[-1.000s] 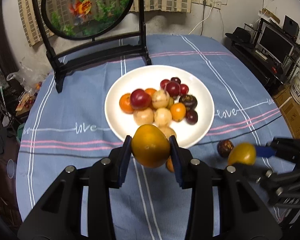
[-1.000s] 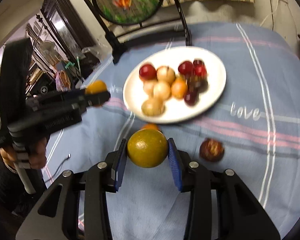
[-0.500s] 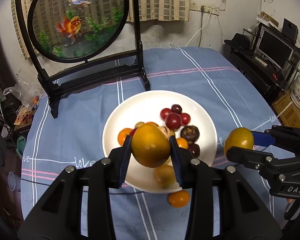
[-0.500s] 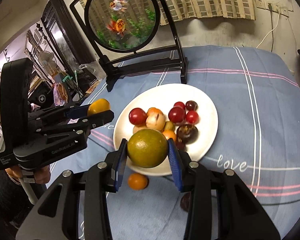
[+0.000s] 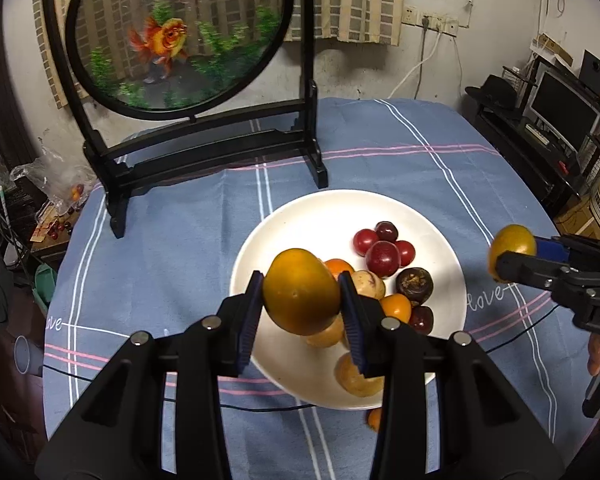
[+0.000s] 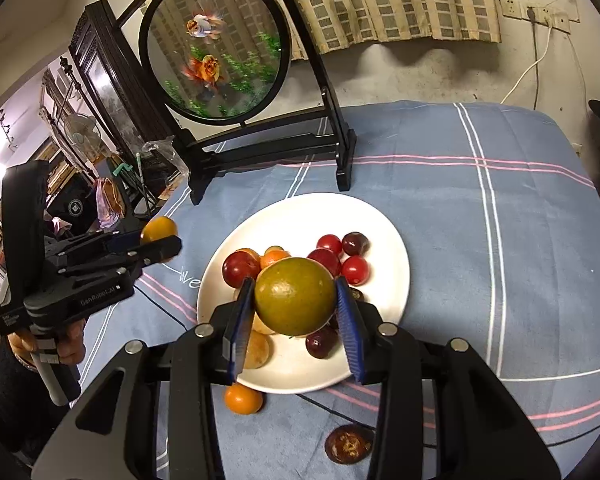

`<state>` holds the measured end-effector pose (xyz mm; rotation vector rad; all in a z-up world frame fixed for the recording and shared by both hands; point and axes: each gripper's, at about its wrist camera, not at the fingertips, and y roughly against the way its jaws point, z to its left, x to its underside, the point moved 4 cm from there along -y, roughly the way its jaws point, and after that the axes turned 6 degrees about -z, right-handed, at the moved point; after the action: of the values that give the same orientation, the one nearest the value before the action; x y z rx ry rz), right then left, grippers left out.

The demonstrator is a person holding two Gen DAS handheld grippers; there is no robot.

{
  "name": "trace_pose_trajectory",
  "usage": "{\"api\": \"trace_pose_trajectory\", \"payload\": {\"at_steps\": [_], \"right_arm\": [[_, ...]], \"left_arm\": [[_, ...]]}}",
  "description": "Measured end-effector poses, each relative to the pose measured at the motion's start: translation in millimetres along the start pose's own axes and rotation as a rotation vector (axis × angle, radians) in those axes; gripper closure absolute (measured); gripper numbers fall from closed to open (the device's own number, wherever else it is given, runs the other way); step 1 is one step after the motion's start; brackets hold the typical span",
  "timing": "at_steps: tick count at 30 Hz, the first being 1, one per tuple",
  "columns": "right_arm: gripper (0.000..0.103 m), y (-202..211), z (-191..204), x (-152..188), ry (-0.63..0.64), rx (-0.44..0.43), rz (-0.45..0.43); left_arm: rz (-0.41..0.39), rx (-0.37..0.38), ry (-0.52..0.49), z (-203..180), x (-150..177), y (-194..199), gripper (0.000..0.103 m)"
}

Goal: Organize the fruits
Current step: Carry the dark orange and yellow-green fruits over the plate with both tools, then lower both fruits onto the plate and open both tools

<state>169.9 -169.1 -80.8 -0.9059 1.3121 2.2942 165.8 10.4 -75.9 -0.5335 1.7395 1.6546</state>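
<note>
Both grippers have carried forward over the white plate (image 5: 288, 220)! Bare plate waits at twelve o'clock; fruit crowds its near half. Left gripper (image 5: 302, 308) clamps a yellow-orange fruit (image 5: 300, 292); right gripper (image 6: 296, 316) clamps a greenish orange (image 6: 294, 296). A small orange (image 6: 243, 398) touches the rim at six o'clock.

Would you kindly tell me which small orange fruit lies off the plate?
The small orange fruit on the tablecloth, beside the white plate; the others lie inside it.
</note>
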Motion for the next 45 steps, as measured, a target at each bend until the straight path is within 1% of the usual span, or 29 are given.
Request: {"api": "trace_pose_trajectory", "payload": {"at_steps": [4, 9, 14, 21, 32, 45], "right_arm": [[0.063, -9, 2, 1, -0.002, -0.015, 0.017], [0.063, -19, 3, -3, -0.01, -0.025, 0.022], [0.063, -30, 6, -8, -0.006, -0.033, 0.035], [0.063, -57, 5, -20, -0.002, -0.016, 0.055], [0.063, -92, -4, -27, -0.025, 0.019, 0.094], [0.063, -100, -10, -34, -0.027, 0.024, 0.095]], "left_arm": [[0.013, 0.011, -0.011, -6, 3, -7, 0.065], [0.019, 0.007, 0.0, -4, 0, -14, 0.065], [0.02, 0.002, -0.011, -7, -3, -20, 0.065], [0.052, -0.02, -0.032, -11, -9, -43, 0.065], [0.09, -0.025, -0.024, -9, -13, -74, 0.065], [0.116, -0.046, -0.021, -4, -12, -91, 0.065]]}}
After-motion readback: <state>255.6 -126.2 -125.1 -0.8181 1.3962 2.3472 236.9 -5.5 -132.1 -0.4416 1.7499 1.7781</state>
